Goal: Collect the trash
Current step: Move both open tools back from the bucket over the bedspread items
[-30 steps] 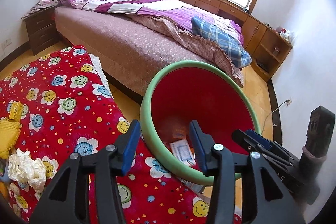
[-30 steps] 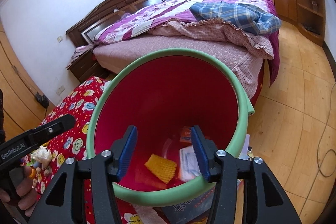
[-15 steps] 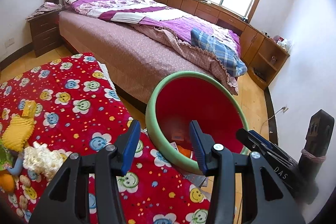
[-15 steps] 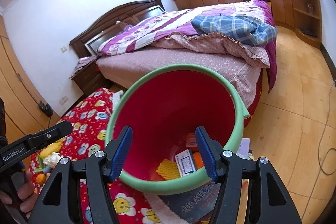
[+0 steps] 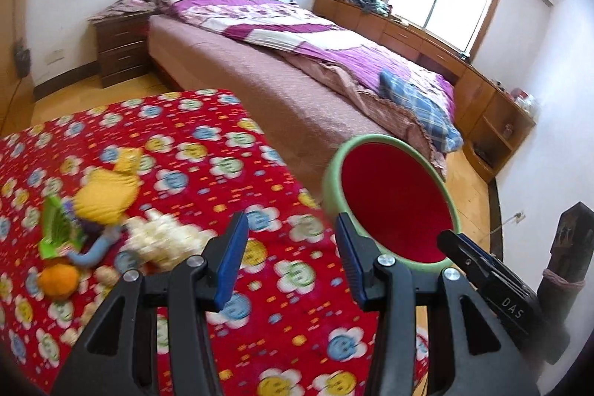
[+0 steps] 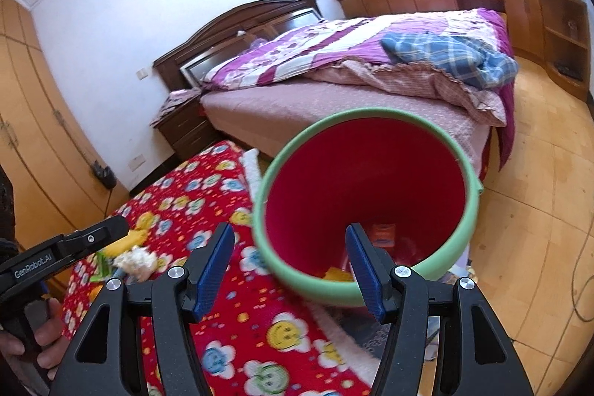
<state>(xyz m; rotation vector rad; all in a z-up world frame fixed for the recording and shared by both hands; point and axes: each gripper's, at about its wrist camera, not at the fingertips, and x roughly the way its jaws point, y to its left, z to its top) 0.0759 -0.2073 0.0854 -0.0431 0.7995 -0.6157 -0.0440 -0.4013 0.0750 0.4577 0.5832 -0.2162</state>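
Red inside and green-rimmed, the trash bucket (image 6: 365,188) stands at the edge of the flowered blanket (image 5: 193,151), beside the bed (image 5: 267,77). We judge the task partly done: an orange packet (image 6: 384,232) and a yellow scrap (image 6: 336,274) lie in the bucket. Left on the blanket: white crumpled tissue (image 5: 163,238), yellow foam net (image 5: 107,192), green wrapper (image 5: 59,229), orange peel (image 5: 59,279). Our left gripper (image 5: 293,260) and right gripper (image 6: 291,266) both point obliquely downward, fingers parted and empty.
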